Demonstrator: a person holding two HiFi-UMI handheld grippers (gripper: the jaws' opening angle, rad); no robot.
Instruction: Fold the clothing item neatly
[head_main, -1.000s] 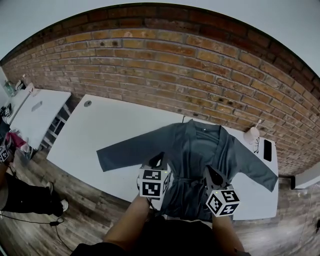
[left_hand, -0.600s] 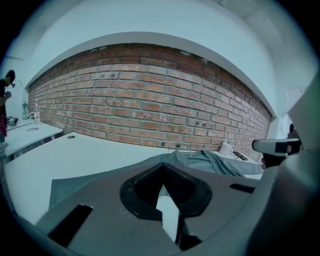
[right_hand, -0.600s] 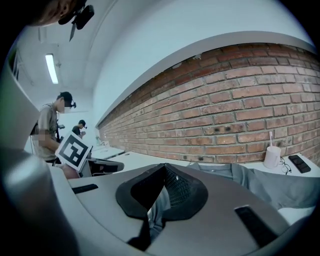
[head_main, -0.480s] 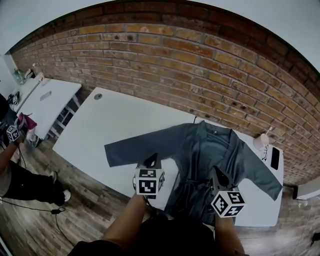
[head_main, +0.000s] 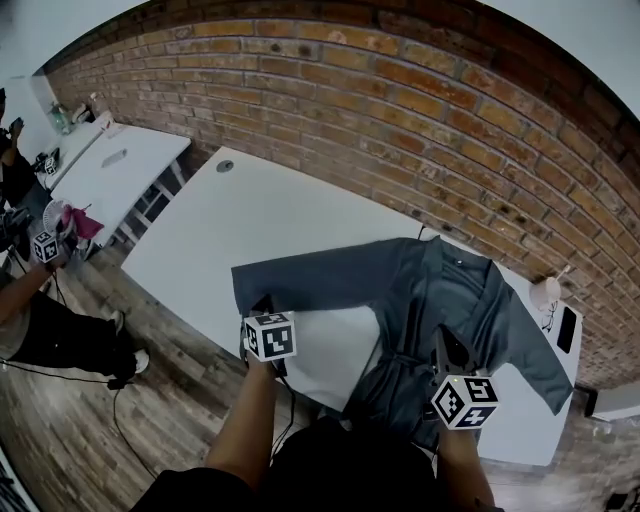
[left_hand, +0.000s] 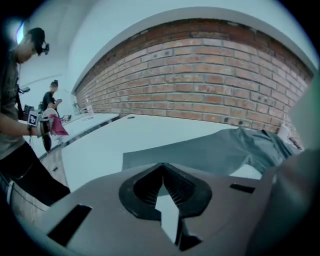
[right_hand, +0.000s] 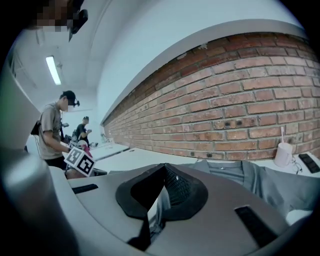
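Grey, spread front-up over the right half of the white table (head_main: 250, 220), sleeves wide: the robe (head_main: 440, 300). Poised at the table's front edge, left gripper (head_main: 262, 305) clenched empty; farther right along that edge, right gripper (head_main: 445, 340) likewise clamped on nothing. Liable to shove and bunch cloth, or drag the hem off the table, if lowered unopened.

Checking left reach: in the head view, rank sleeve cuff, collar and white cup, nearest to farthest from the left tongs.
1. sleeve cuff, just ahead of the left tongs.
2. collar, well off to the right.
3. white cup, far right, by the brick wall.
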